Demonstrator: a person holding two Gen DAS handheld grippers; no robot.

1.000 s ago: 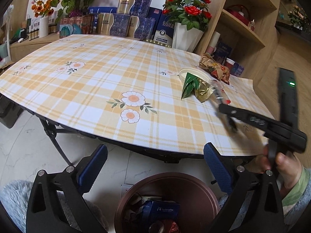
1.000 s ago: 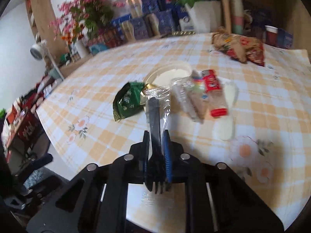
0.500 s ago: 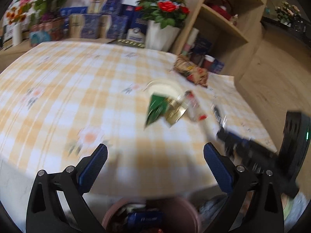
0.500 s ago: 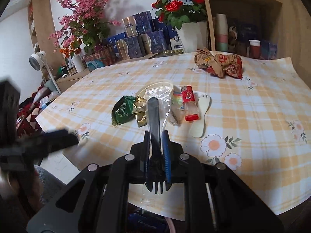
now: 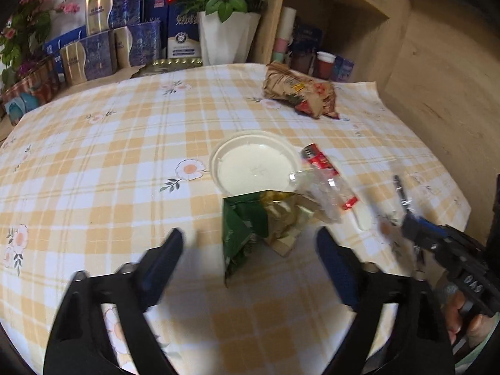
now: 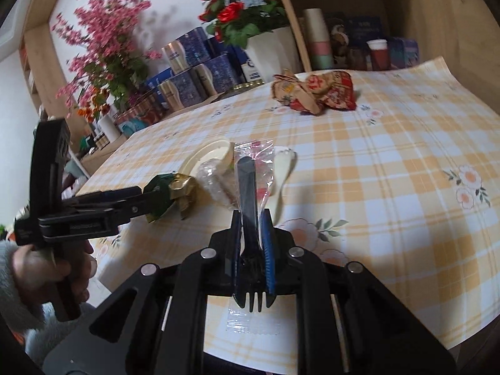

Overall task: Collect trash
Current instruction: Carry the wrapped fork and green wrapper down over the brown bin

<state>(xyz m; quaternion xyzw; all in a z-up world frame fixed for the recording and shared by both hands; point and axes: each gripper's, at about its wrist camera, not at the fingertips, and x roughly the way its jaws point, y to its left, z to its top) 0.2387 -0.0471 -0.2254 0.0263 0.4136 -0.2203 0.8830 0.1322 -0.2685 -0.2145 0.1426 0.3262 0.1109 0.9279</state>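
Left tool [image 5: 250, 250]: both fingers motion-smeared, arms cut by lower edge. Green wrapper [image 5: 239, 234]: print unreadable; from the right wrist view the left tool's tip covers its near end. Black fork [image 6: 250, 218]: midsection hidden between right tool's [image 6: 251, 234] fingers. Bench [image 5: 93, 156]: near edge out of frame.

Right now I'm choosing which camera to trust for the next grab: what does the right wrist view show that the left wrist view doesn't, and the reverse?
Only the right wrist view shows the black plastic fork in its clear wrapper, clamped in the right gripper, and the pink flowers.

Only the left wrist view shows the left gripper with its fingers wide apart, the green wrapper between them.

Both show the white lid, the crumpled paper bag, the red roses and the checked tablecloth.
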